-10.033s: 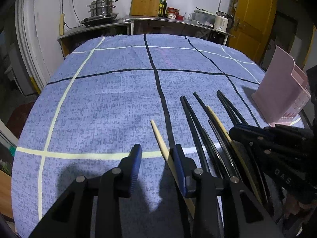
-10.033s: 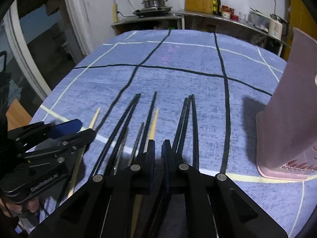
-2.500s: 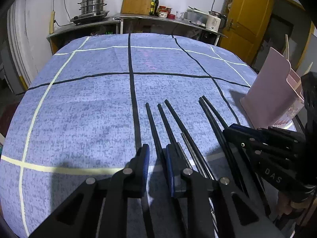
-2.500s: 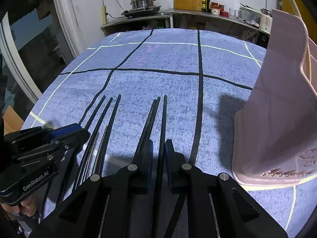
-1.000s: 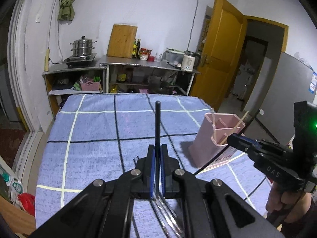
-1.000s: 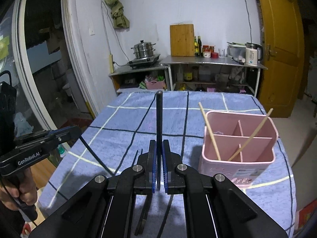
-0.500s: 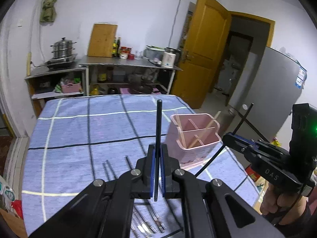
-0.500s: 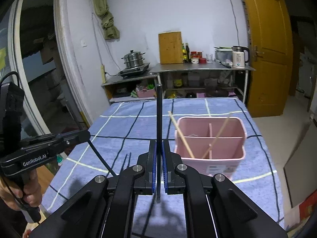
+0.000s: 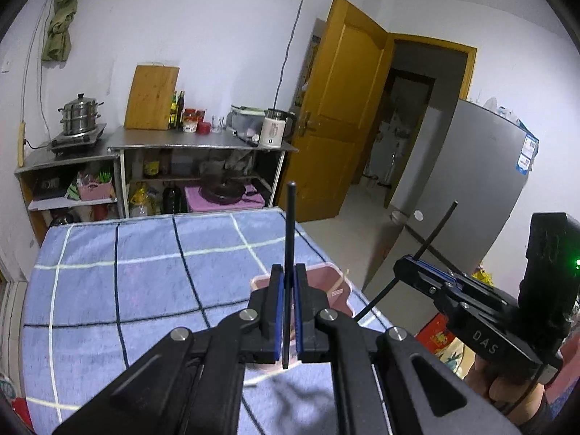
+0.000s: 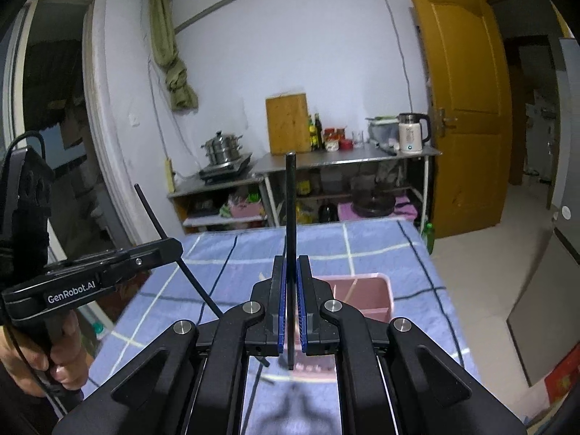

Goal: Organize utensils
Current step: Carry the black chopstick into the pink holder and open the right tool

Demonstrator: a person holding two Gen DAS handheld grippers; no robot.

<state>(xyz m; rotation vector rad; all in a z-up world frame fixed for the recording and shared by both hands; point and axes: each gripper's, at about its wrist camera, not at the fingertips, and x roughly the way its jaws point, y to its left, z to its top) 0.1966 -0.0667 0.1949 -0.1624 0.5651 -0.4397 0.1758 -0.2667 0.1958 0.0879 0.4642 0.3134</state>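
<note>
1. Lifted clear of the blue checked table (image 9: 108, 290) since a moment ago, both tools raised higher above the pink holder (image 10: 380, 290).
2. Left gripper (image 9: 286, 311) and right gripper (image 10: 291, 311) each clamped on one black chopstick (image 9: 290, 239).
3. Two pale chopsticks (image 10: 349, 291) already in the holder; black ones undelivered.

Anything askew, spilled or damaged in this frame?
Nothing stands out. Each claw, left and right, is shut on one black chopstick, held above the pink holder on the checked tablecloth. No spills or damage show.
</note>
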